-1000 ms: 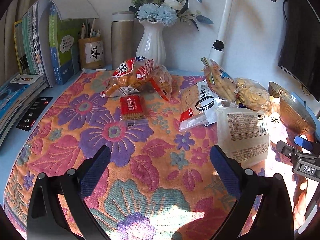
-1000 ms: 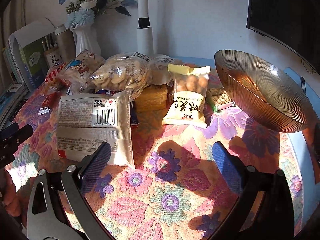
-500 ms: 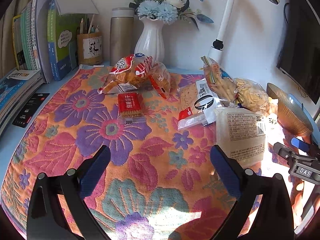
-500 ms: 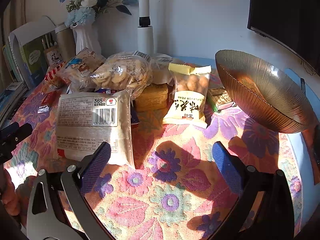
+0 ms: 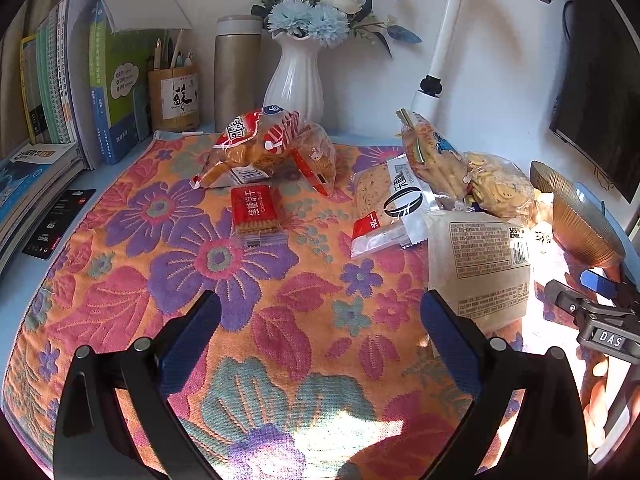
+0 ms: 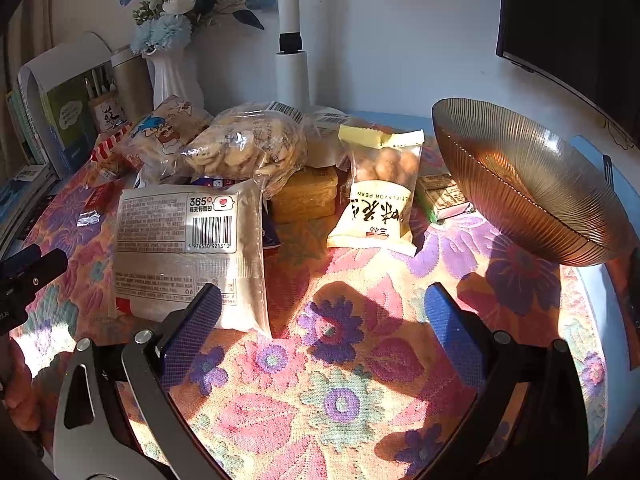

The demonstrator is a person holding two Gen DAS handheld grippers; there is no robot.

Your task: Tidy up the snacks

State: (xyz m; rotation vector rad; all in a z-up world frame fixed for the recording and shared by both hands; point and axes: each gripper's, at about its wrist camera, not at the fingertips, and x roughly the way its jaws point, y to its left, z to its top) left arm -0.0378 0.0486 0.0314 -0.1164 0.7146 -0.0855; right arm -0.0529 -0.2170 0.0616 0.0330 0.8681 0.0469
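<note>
Snacks: assorted plastic-wrapped snack packets [image 6: 188,240] are lying clustered on a flowered orange cloth [image 5: 256,320].
Bowl: ribbed amber glass bowl [image 6: 528,184] is sitting beside them.
Left gripper [image 5: 320,320]: hovering, jaws spread, holding nothing.
Right gripper [image 6: 320,312]: hovering, jaws spread, holding nothing.

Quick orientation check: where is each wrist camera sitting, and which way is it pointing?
Left wrist: on the left tool, low over the floral cloth, facing the vase; its open fingers show, with the right tool at the right edge.
Right wrist: on the right tool, open, facing the bowl and peanut bag.
Shared: the white barcode packet, vase, bowl.
</note>
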